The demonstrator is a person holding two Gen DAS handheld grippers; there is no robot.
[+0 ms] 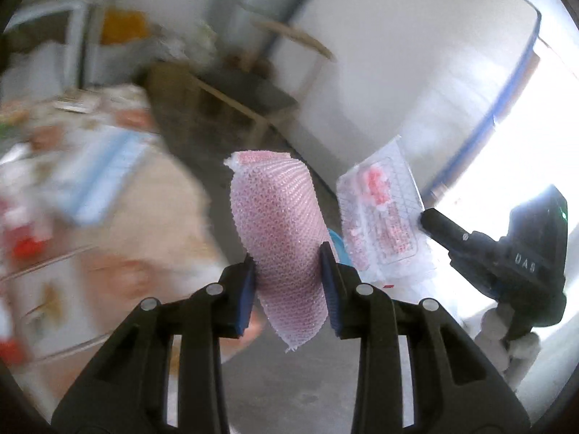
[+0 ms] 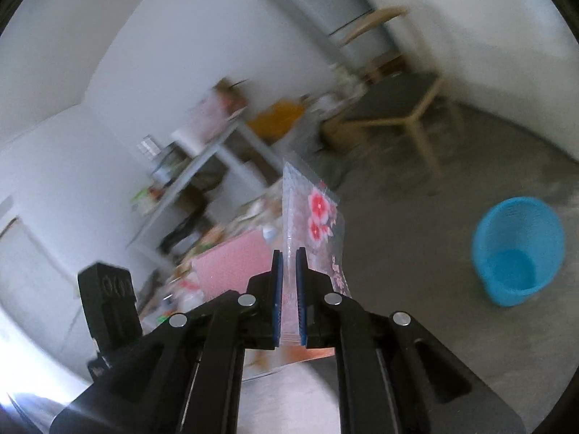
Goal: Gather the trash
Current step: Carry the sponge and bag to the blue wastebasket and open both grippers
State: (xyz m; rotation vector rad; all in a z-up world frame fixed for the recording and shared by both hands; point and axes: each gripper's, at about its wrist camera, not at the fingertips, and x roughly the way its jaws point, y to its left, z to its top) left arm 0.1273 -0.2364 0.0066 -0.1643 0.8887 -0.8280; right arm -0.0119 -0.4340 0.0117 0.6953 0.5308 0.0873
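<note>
Left gripper (image 1: 287, 282) is clamping a pink bubble-wrap piece (image 1: 280, 231), jaws partly apart. Right gripper (image 2: 288, 289) is pinching a clear flowered wrapper (image 2: 315, 224), jaws nearly together. Blue bin (image 2: 517, 249) is standing at three o'clock on the floor (image 2: 416, 235).

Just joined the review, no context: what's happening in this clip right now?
A person is collecting trash with two handheld grippers. The left gripper is shut on a pink bubble-wrap pouch; the right gripper is shut on a clear flowered plastic wrapper. Both pieces are held in the air. A blue bin stands on the floor.
</note>
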